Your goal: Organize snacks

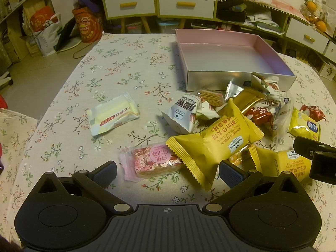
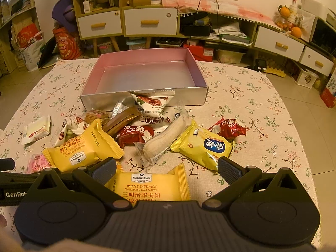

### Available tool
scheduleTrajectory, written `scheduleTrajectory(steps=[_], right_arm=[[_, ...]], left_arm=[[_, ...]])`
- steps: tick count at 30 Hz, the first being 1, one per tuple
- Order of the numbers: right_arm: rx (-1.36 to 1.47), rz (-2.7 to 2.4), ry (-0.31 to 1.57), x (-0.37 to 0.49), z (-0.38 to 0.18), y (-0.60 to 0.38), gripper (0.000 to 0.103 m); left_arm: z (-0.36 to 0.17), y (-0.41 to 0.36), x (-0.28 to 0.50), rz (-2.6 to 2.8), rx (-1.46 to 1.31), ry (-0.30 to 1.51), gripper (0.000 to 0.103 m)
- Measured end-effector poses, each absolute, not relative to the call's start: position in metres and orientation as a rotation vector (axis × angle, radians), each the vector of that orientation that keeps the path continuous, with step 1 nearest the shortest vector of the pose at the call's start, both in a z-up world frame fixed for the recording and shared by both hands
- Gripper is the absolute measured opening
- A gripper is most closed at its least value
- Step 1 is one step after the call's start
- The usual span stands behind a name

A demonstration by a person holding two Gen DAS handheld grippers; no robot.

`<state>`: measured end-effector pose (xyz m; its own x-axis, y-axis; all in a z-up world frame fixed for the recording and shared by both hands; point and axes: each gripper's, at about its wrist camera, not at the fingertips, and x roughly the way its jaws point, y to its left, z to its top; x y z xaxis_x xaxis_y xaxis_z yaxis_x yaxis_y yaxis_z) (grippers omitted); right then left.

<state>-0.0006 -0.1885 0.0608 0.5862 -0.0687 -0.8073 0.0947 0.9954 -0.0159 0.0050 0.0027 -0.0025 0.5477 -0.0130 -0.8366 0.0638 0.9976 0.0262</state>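
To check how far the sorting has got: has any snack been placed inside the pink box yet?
No: the pink box shows only its bare floor, and every snack, like the yellow waffle sandwich pack, lies on the tablecloth outside it.

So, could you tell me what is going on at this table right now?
A person is sorting snacks with two handheld grippers. The pink box is empty, and all the packets lie on the floral tablecloth in front of it. The left gripper is open by a pink rice bar; the right gripper is open over a yellow waffle sandwich.

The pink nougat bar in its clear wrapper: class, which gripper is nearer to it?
Left. The left gripper is open just in front of the pink nougat bar; the right gripper hovers over a waffle sandwich pack, further right.
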Motion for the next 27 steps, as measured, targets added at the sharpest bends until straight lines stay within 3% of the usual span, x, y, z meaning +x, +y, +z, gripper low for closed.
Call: scheduleTrajectory(steps=[27], right_arm=[[0.047, -0.105, 0.888, 0.003, 0.072, -0.206, 0.103]], left_arm=[[-0.002, 0.01, 0.012, -0.141, 0.159, 0.962, 0.103]])
